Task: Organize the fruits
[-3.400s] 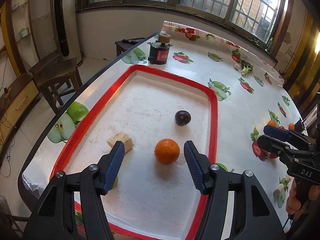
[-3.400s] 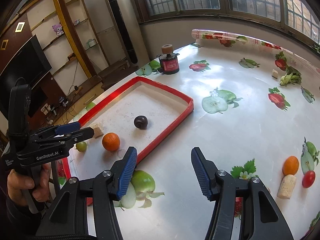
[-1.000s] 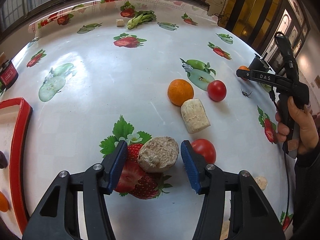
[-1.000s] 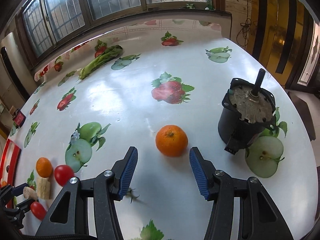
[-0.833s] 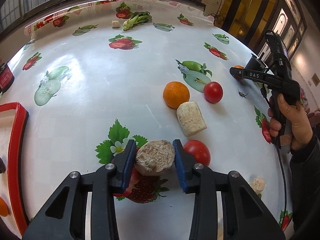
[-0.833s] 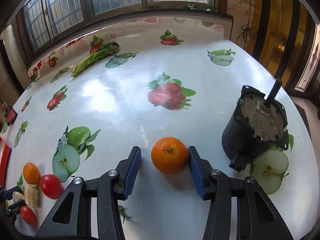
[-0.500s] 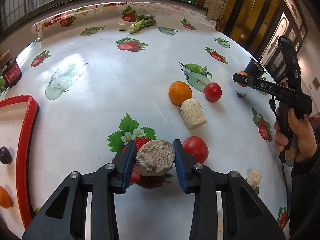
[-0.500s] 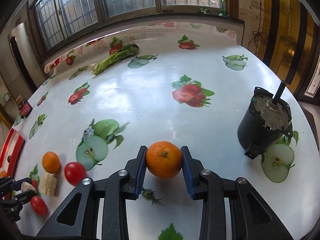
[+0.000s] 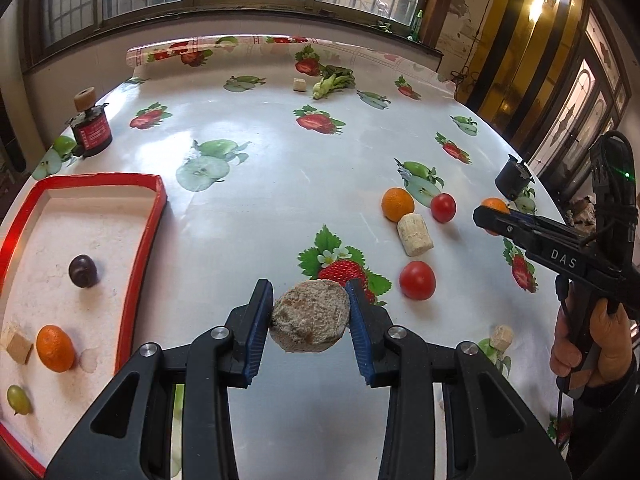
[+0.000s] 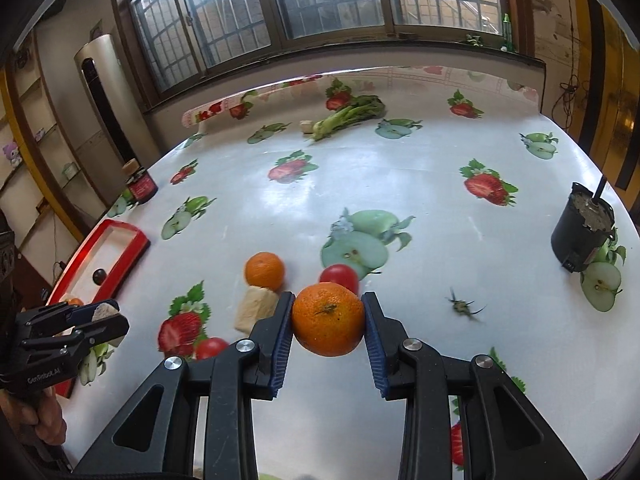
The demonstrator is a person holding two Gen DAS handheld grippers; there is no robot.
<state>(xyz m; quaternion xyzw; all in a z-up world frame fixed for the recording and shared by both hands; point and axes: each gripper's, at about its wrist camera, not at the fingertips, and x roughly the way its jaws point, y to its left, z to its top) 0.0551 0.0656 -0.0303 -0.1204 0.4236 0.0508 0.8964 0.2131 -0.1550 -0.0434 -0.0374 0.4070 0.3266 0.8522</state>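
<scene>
Glossy tablecloth, rough and pitted fruit

The fruit-print tablecloth (image 9: 280, 184) shines like smooth plastic; the brown lump (image 9: 309, 321) looks rough and matt, the orange (image 10: 328, 319) pitted, the tomato (image 9: 417, 280) glossy.

left tongs (image 9: 309, 314): clamped on a rough brown round lump (image 9: 309, 318), lifted off the worktop (image 9: 280, 184) | red-rimmed tray (image 9: 140, 256): dark plum (image 9: 83, 270), orange (image 9: 55, 348), green grape (image 9: 18, 399), tan cube (image 9: 17, 346) | worktop: second orange (image 9: 397, 204), two tomatoes (image 9: 417, 280), cork-like cylinder (image 9: 415, 235) | right tongs (image 9: 490, 214): gripping an orange fruit (image 9: 496, 204), right edge
</scene>
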